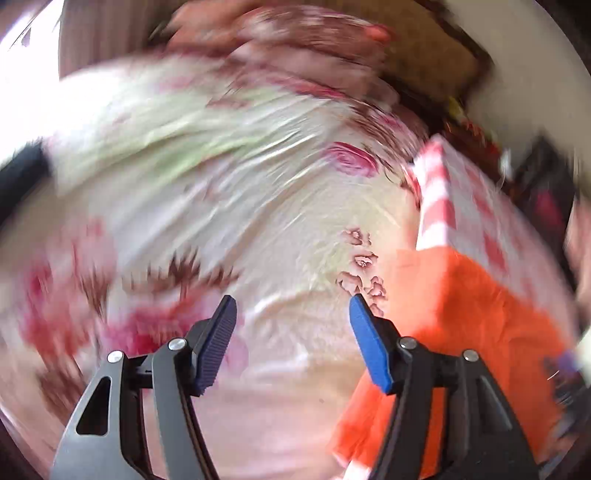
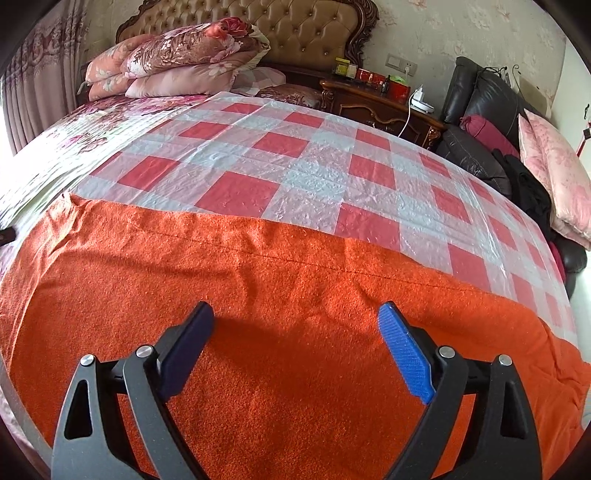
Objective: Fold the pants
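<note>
Motion blur smears the left wrist view, leaving only floral bedding (image 1: 221, 206) and an orange edge legible. The left tool (image 1: 291, 325) hangs wide open, empty. The right tool (image 2: 297, 332), equally spread, hovers over the orange pants (image 2: 258, 288), which lie flat across the near bed on a checkered plastic sheet (image 2: 295, 155); only this view shows the far headboard (image 2: 295, 26).

Both wrist views low over the bed, sharing the orange pants (image 2: 295, 332).

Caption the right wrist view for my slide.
Open right gripper poised above orange fleece pants spread over red-and-white checked plastic sheet on bed.
</note>
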